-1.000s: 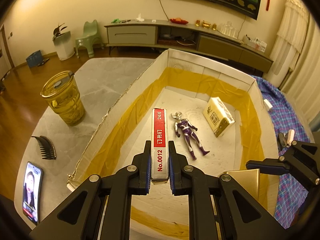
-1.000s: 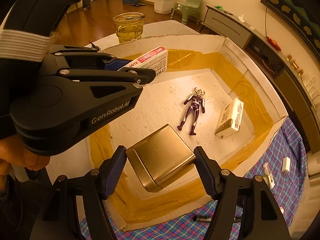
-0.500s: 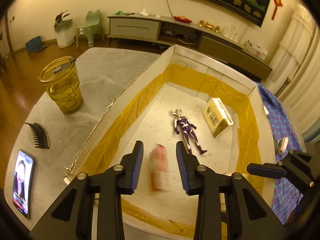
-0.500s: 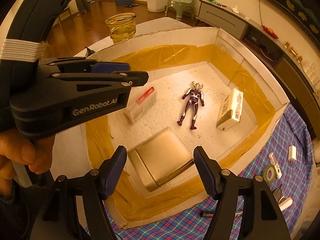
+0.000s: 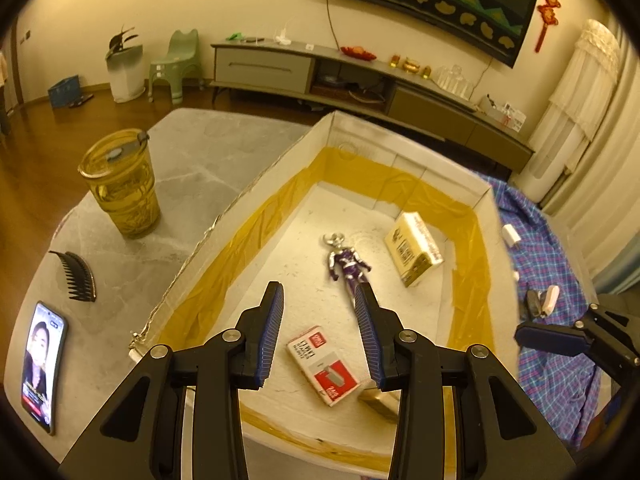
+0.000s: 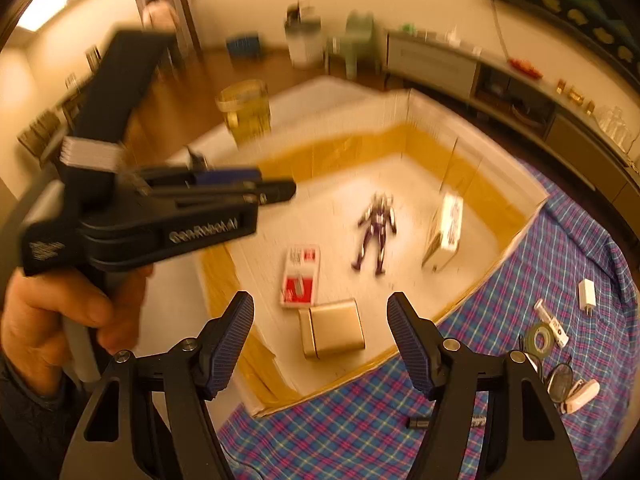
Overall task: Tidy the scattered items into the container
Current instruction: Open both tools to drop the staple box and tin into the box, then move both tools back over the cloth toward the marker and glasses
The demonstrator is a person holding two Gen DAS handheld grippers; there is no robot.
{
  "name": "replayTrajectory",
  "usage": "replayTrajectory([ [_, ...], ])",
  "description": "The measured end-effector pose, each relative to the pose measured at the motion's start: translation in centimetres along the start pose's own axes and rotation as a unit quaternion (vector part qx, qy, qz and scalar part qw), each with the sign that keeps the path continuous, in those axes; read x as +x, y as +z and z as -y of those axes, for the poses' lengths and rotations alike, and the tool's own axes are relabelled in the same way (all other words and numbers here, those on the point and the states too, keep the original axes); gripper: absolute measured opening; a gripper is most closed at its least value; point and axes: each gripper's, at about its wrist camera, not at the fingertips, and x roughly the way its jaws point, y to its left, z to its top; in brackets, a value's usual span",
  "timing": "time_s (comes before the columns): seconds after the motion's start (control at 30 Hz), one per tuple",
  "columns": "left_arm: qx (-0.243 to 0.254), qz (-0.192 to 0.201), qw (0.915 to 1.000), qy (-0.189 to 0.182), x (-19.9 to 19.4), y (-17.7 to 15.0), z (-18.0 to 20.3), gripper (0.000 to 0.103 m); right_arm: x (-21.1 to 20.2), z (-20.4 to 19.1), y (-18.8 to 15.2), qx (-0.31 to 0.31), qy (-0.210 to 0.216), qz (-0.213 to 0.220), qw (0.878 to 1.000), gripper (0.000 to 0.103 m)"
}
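With both tongs, left just opened and right, apart and empty, the staple box and gold tin lie in the container; next grab the light, rigid charger across its flat sides.

Your right wrist view is motion-blurred; print on the staple box is unreadable. In your left view, a finger hides most of the gold tin.

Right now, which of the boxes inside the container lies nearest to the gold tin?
The red-and-white staple box: its end almost touches the gold tin. The yellow box lies apart, beyond the figure.
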Motion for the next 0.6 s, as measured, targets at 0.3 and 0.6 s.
replayTrajectory([
  [0.3,0.019,0.098,0.9945,-0.032,-5.2,-0.4,4.1,0.039,-6.8,1.0,-3.1,-0.020,0.009,0.155,0.988,0.070],
  [0.6,0.113,0.117,0.9775,-0.134,-6.8,-1.7,12.0,0.039,-12.0,5.2,-7.9,-0.004,-0.006,0.235,0.972,0.070],
])
